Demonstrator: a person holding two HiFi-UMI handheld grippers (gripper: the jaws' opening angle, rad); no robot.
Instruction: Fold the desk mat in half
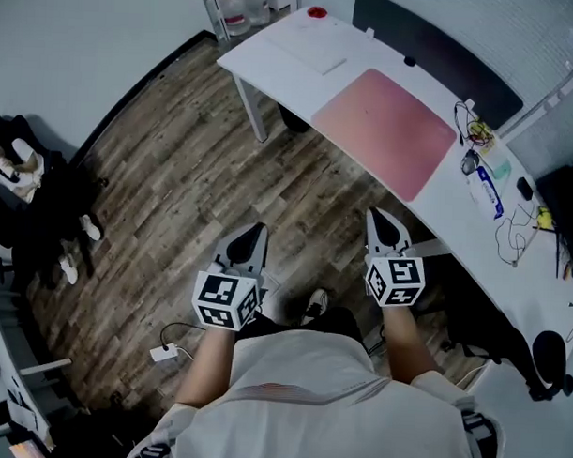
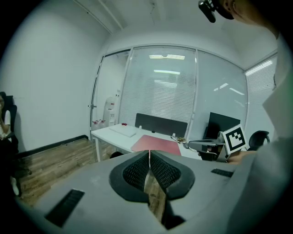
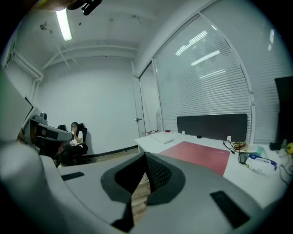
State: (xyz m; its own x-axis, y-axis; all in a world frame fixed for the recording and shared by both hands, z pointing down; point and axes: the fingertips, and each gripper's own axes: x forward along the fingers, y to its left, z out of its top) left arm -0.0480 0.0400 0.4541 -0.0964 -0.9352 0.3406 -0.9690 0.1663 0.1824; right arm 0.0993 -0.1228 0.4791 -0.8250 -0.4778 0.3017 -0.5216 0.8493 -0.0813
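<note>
Nearest the person, the left tongs [image 1: 256, 230] and right tongs [image 1: 378, 217] are both pressed shut on nothing, held side by side over the wood floor [image 1: 175, 191], forearms bent, tips aimed forward. Well beyond them, the pink desk mat [image 1: 386, 131] lies flat and unfolded on the white surface [image 1: 293, 45], ahead and rightward, its long axis along the surface's front edge. The right tongs is the nearer.
</note>
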